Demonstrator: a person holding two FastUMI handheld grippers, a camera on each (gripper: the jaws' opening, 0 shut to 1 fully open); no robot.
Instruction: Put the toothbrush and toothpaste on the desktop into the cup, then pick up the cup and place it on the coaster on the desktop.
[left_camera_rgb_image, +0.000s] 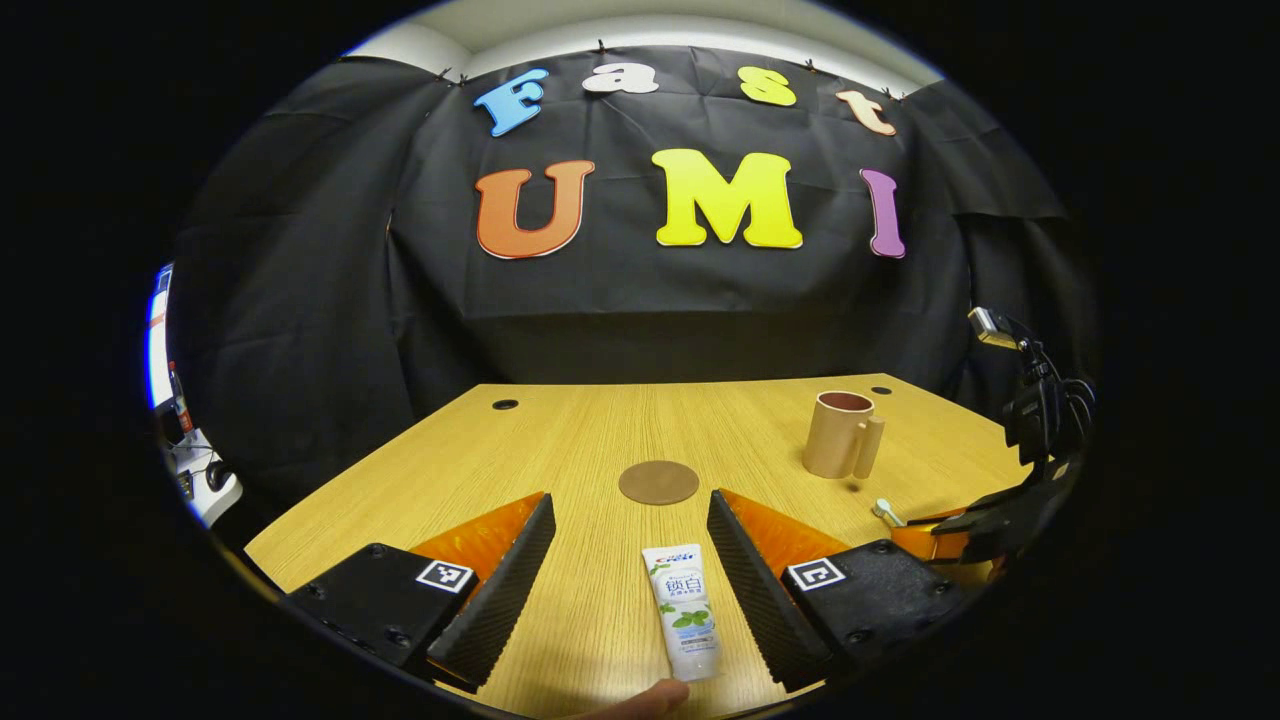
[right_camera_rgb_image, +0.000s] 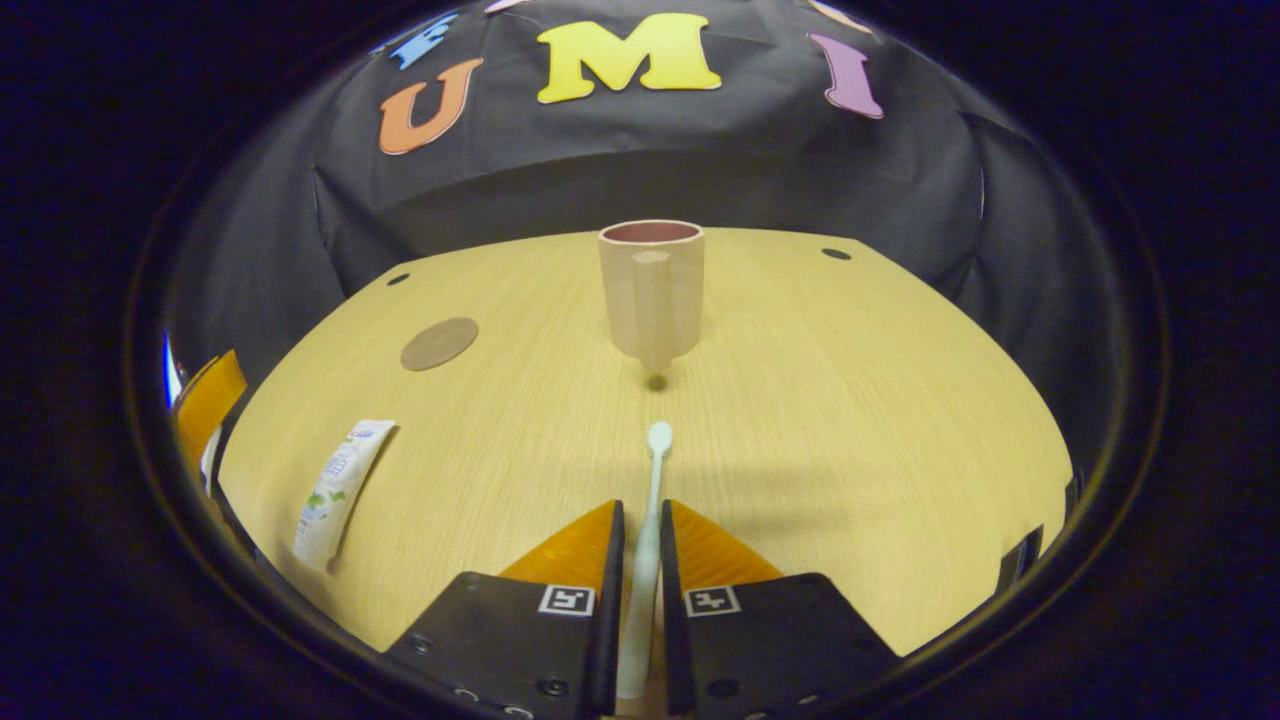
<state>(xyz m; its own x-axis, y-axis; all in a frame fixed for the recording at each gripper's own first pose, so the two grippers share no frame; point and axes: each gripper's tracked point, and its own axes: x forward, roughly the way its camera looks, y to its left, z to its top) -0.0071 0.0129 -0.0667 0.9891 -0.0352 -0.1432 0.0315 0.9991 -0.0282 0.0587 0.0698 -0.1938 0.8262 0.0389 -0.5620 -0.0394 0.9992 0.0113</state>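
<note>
Your left gripper (left_camera_rgb_image: 630, 520) hangs open over the toothpaste (left_camera_rgb_image: 684, 625) on the desk (left_camera_rgb_image: 590, 430).
The tube lies flat between your spread fingers, closer to the right one, touching neither. Beyond it sits the round coaster (left_camera_rgb_image: 658, 482). The cup (left_camera_rgb_image: 842, 434) stands farther right, handle toward you. Near the right edge, the toothbrush (left_camera_rgb_image: 886, 512) head shows beside your other gripper (left_camera_rgb_image: 975, 525).

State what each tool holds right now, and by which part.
The right tool is closed on the toothbrush, gripping its handle. The left tool is open and holds nothing; the toothpaste lies between its fingers.
</note>
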